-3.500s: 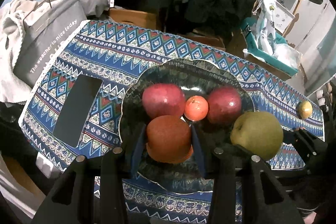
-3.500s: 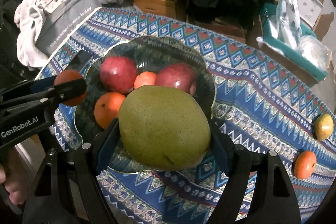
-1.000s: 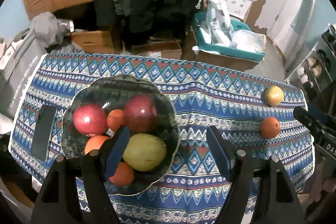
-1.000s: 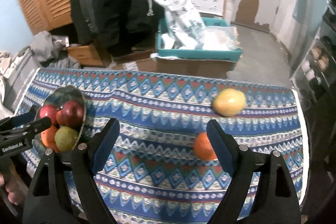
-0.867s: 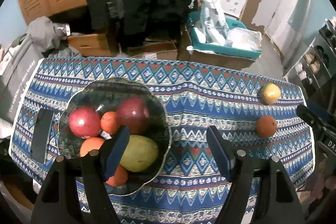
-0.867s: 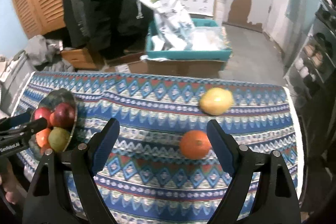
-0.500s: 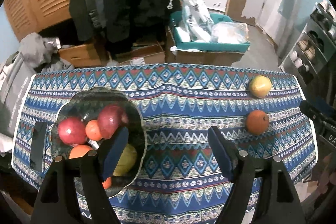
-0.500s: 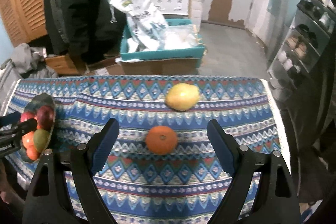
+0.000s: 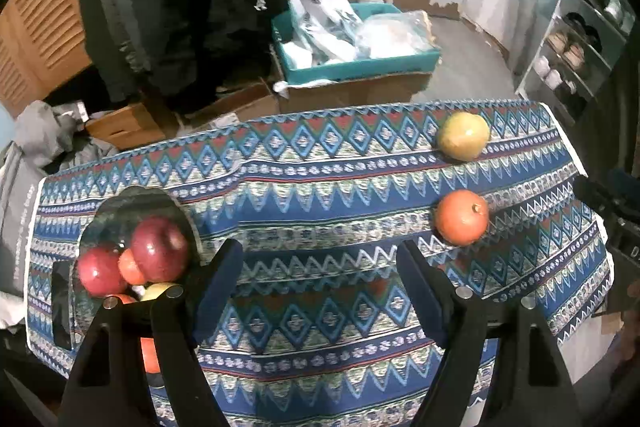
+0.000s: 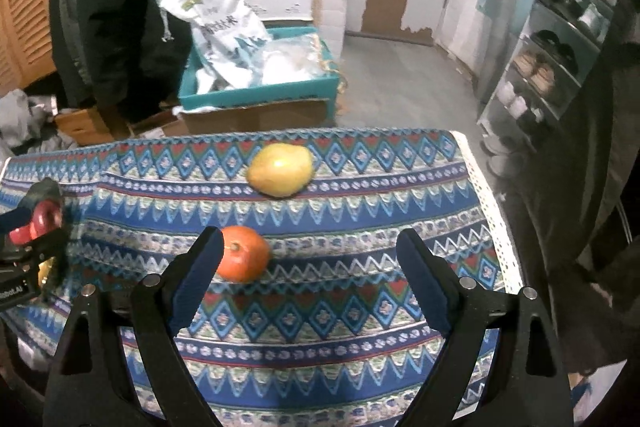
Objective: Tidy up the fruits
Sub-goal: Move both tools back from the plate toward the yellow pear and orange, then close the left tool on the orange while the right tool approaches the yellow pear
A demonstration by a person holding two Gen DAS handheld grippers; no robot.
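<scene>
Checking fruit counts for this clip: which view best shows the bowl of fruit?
The left wrist view: the bowl sits at lower left, apples clearly visible, partly behind a finger. The right wrist view shows only a sliver of it at the left edge, behind the left gripper.

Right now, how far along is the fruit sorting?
Done: several fruits, red apples among them, sit in the glass bowl. In hand: nothing; the left claw is open and empty, the right claw is opening. Left: the orange and yellow pear on the tablecloth.
</scene>
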